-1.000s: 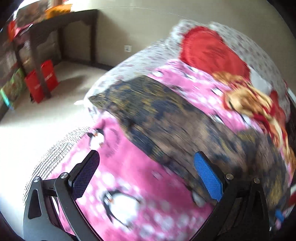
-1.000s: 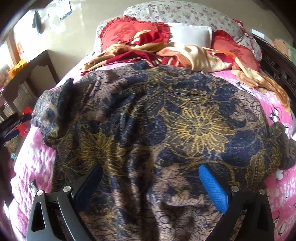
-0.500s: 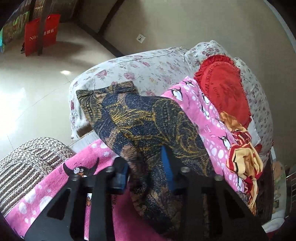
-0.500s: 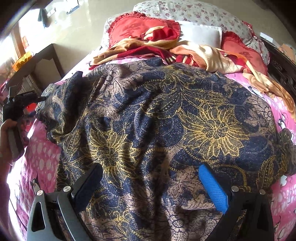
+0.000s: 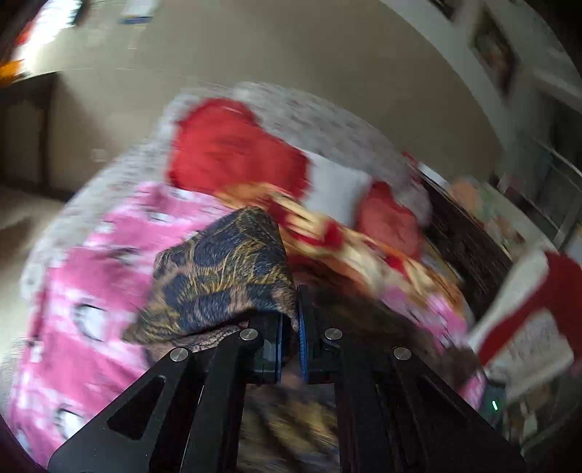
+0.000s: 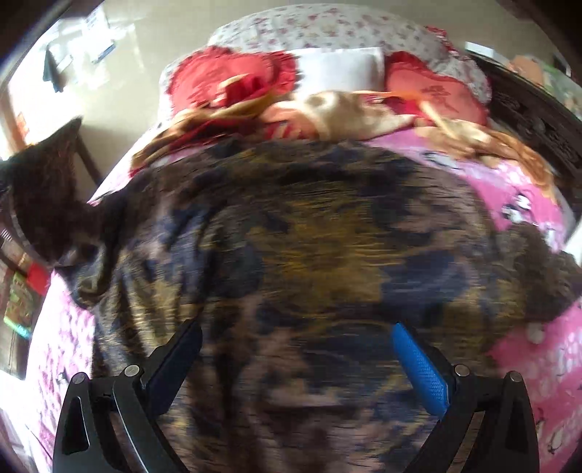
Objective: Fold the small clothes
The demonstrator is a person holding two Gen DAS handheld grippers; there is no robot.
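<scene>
One dark blue and gold batik garment (image 6: 309, 254) lies on one pink penguin-print blanket (image 6: 527, 364). Two red frilled cushions (image 6: 232, 76) sit at the bed's head, with one white pillow (image 6: 338, 69) between them. Two grippers appear, one per view (image 5: 290, 327) (image 6: 296, 364).

Black left gripper (image 5: 290, 327), blue pads (image 6: 422, 360), silver screws

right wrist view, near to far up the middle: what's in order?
Right hand-held gripper, jaws open → dark batik garment spread on the bed → crumpled red and gold cloth → white pillow → floral pillow at the head.
</scene>
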